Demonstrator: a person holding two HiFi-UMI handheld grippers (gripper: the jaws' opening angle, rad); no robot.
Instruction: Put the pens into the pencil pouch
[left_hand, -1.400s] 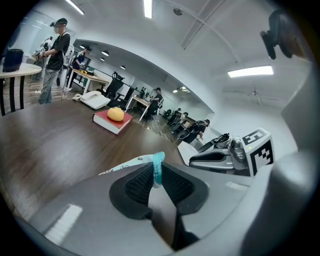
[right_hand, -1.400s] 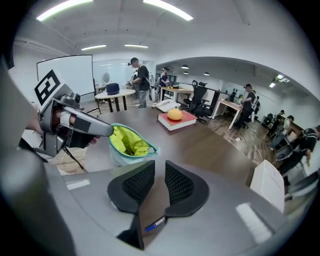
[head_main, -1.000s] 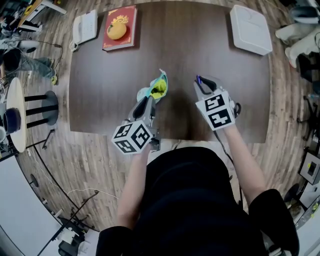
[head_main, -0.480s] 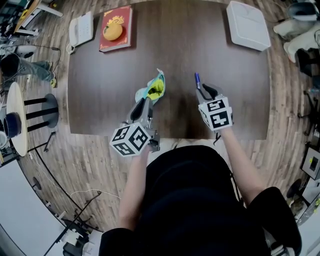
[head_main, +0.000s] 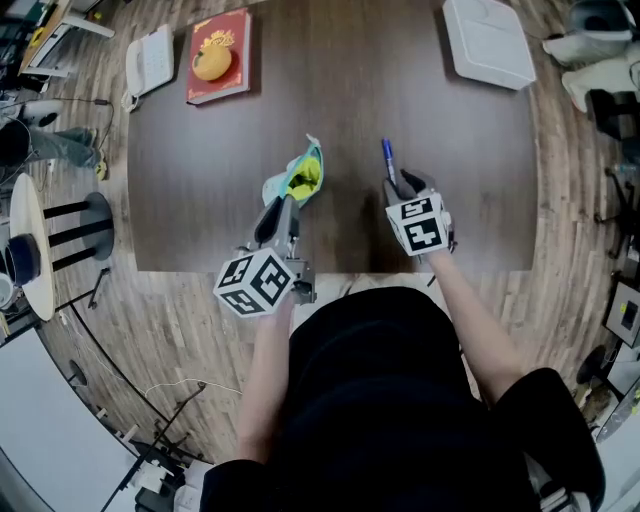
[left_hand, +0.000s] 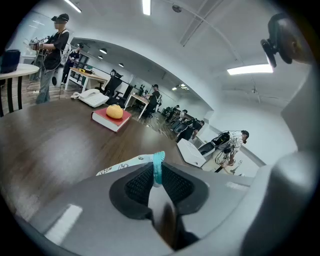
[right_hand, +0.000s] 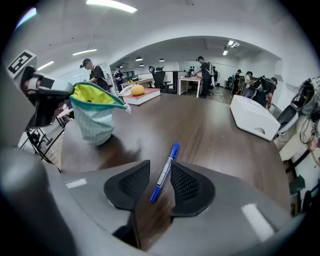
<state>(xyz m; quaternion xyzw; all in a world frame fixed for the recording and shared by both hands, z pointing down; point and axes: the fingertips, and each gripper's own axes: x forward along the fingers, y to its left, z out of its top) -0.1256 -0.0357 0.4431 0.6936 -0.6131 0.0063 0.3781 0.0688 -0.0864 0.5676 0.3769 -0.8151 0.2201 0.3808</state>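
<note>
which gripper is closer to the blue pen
Right. The blue pen is between the right gripper's jaws, which have just been opening; the left gripper grips the pouch, apart.

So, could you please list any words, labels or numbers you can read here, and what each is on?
Nothing here reads as clear text.
pencil pouch: small dark print, too small to read.
blue pen: white label, too blurred to read.
red book: cover design, no legible words.
marker cubes: black-and-white square patterns, no words.
</note>
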